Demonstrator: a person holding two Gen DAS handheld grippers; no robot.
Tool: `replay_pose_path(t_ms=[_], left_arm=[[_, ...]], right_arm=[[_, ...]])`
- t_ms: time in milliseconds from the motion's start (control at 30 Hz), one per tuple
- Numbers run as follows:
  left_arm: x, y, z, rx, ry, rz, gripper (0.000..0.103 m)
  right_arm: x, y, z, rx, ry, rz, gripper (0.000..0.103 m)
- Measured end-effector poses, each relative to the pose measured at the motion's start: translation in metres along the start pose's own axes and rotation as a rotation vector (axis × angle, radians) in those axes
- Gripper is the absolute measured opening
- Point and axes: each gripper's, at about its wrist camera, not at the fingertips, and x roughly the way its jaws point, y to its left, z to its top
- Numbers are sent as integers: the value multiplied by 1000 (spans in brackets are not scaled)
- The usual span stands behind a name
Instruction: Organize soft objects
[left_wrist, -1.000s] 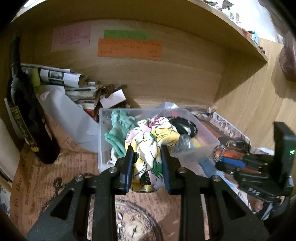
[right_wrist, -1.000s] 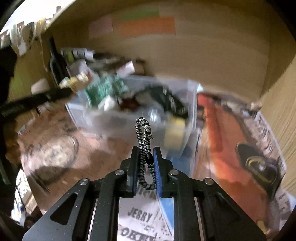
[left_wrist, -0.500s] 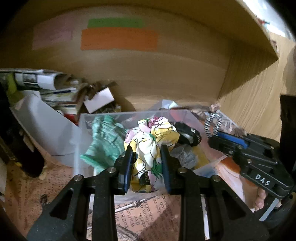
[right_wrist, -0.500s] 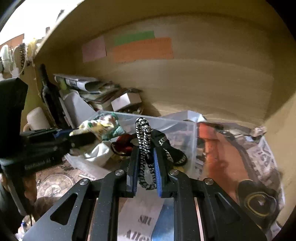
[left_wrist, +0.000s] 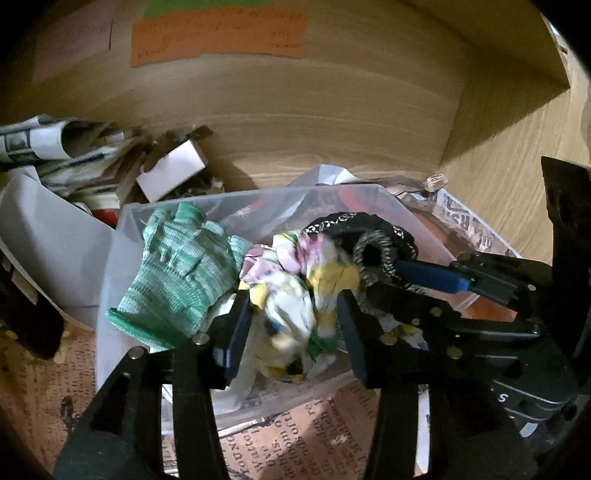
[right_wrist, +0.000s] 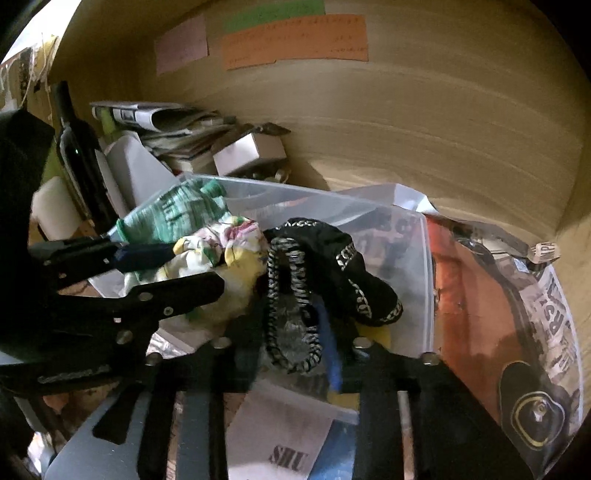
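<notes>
- Wooden shelf alcove: back panel of pale wood grain, bearing an orange paper note, a green strip above it and a pink note to the left.
- Newsprint lines the shelf floor; a magazine page with an orange car picture lies to the right of the bin.
- Clear plastic bin: stands on the newsprint at the centre, open-topped, holding the soft items.
- Green knit glove: lies in the bin's left part, its cuff hanging over the near wall.
- Floral cloth: yellow, white and pink, bunched; sits over the bin's near side between the left gripper's fingers.
- Left gripper: fingers spread apart on either side of the floral cloth; blur hides whether the pads touch the fabric.
- Black fabric band with pale lettering: draped in the bin's right half, beside the floral cloth.
- Black-and-white braided cord loop: stands between the right gripper's fingers, over the bin's near right part.
- Right gripper: fingers parted wider than the cord loop; view is blurred, so contact cannot be judged.
- Dark glass bottle: upright at the far left.
- Rolled newspapers and stacked papers: piled behind the bin, left.
- Small white box: beside the paper pile, near the back panel.
</notes>
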Motion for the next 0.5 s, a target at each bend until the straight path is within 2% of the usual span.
replay_pose_path(t_ms=[133, 233, 433, 500], left_arm=[[-9, 0, -1, 5, -19, 8, 50], [-21, 3, -2, -13, -41, 5, 50], [-63, 3, -2, -16, -140, 9, 50], [-82, 1, -1, -9, -187, 17, 50]], right_arm=[[-9, 1, -2, -6, -15, -9, 41], [-22, 2, -4, -13, -40, -18, 43], [-65, 8, -3, -12, -145, -20, 44], [-83, 11, -1, -8, -196, -21, 48]])
